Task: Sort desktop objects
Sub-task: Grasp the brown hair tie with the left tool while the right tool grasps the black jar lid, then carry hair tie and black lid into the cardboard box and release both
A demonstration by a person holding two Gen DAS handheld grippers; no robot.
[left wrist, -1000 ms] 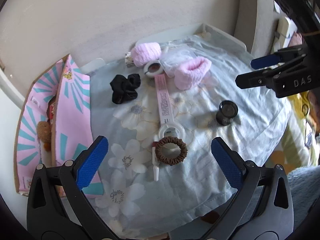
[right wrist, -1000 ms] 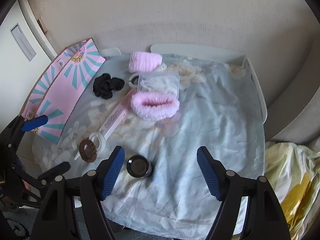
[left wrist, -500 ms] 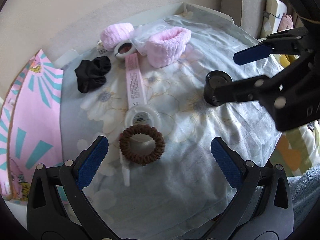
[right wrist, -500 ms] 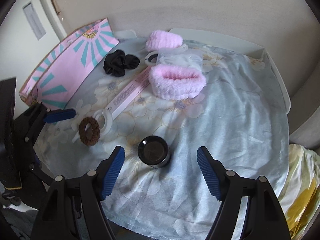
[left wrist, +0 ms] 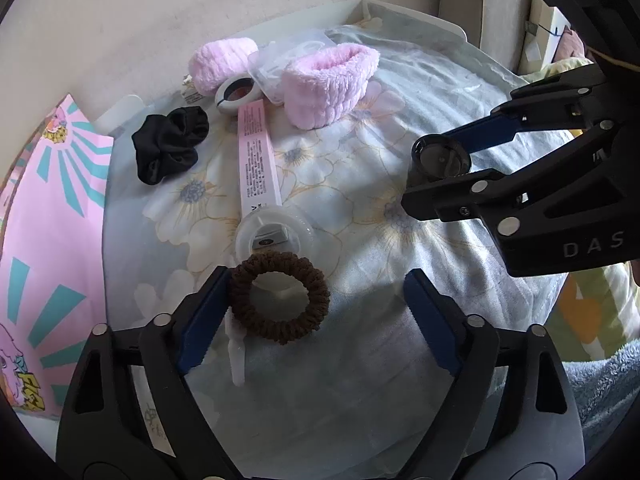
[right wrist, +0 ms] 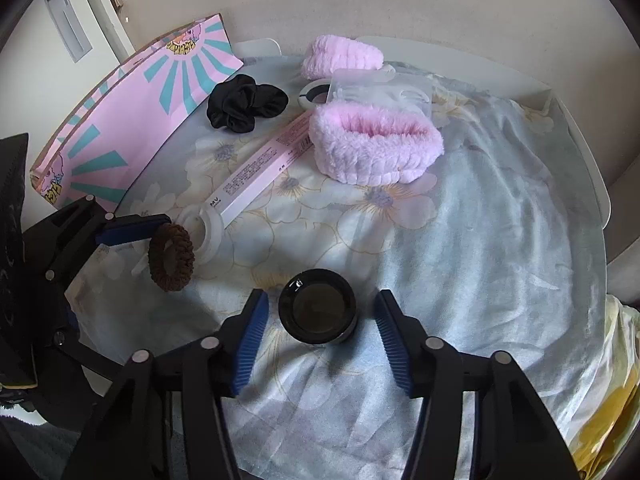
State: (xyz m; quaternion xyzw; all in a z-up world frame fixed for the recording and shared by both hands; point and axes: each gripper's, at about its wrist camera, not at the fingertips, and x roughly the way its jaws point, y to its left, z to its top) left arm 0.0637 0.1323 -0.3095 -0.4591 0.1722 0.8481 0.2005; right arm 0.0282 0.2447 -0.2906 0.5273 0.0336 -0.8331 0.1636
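A brown hair tie [left wrist: 280,298] lies on the flowered cloth [left wrist: 360,360], between the blue fingertips of my open left gripper [left wrist: 316,292]; the left pad touches or nearly touches it. It also shows in the right wrist view [right wrist: 172,258]. A small black jar [right wrist: 318,312] stands between the fingertips of my open right gripper [right wrist: 318,316], with gaps on both sides. The jar [left wrist: 440,160] and the right gripper [left wrist: 448,168] also show in the left wrist view.
A long pink box [left wrist: 256,160], a clear ring [left wrist: 276,236], a black scrunchie [left wrist: 170,148], two pink fluffy bands [left wrist: 332,84] [left wrist: 222,62], a clear case [right wrist: 380,90] and a round compact [left wrist: 236,96] lie behind. A pink and teal carton [right wrist: 132,120] stands at the left edge.
Both grippers have moved forward and down. The left one's fingertips now flank the brown hair tie. The right one's fingertips now flank the black jar.
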